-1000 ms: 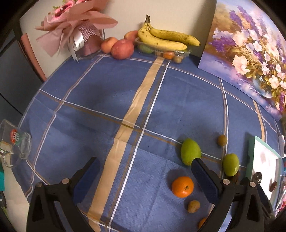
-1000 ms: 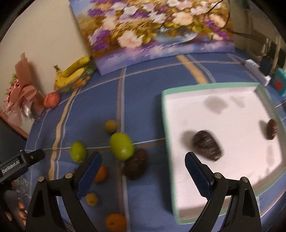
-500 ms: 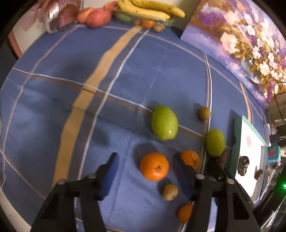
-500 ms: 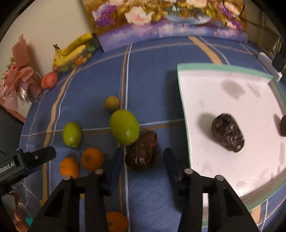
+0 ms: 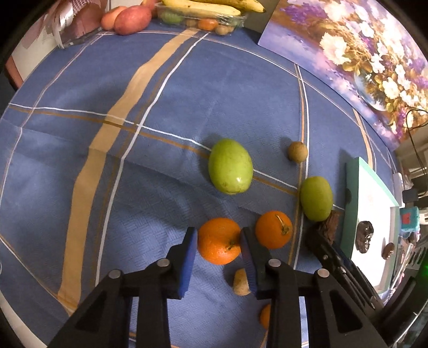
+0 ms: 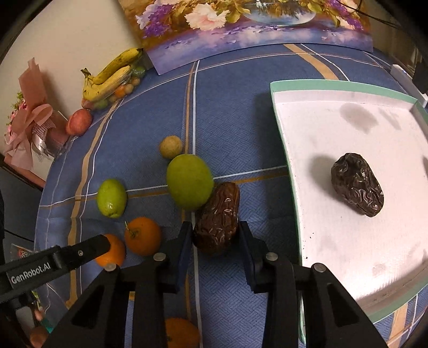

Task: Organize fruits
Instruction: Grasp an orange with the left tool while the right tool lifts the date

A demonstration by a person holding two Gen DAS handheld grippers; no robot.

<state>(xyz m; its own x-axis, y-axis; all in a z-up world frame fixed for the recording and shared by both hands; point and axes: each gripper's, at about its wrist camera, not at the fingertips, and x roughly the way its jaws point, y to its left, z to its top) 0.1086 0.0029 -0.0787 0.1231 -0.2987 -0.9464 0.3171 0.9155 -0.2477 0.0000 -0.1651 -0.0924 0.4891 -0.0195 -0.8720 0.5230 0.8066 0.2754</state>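
Left wrist view: left gripper (image 5: 218, 245) was low over the blue cloth (image 5: 160, 88), jaws straddling an orange (image 5: 219, 240), both pads at its sides and apparently touching, so gripping it as far as I could tell. Second orange (image 5: 273, 229) sat just right of the right finger. A small tan fruit (image 5: 240, 279) lay partly behind that finger, and a third orange (image 5: 265, 316) peeked out lower down. Big green fruit (image 5: 230, 166) was beyond the gripped orange; a smaller green one (image 5: 316, 198) was right of it, touching a brown date (image 5: 329, 224). A small round brown fruit (image 5: 297, 151) sat further back. White tray (image 5: 373, 198) with green rim was at far right, holding a dark date (image 5: 365, 239). Bananas (image 5: 203, 6) and a red apple (image 5: 132, 16) were at the far edge, painting (image 5: 347, 53) leaning at back right. Right wrist view: right gripper (image 6: 216, 234) had jaws narrowed around the brown date (image 6: 218, 216) on the cloth, pads at both flanks; contact looked made on both sides. That date touched the green fruit (image 6: 190, 184) behind it. Tray (image 6: 342, 85) was to the right with the dark date (image 6: 357, 184) inside. Two oranges (image 6: 143, 235) sat left, the nearer one partly hidden by the left gripper's finger (image 6: 80, 253).
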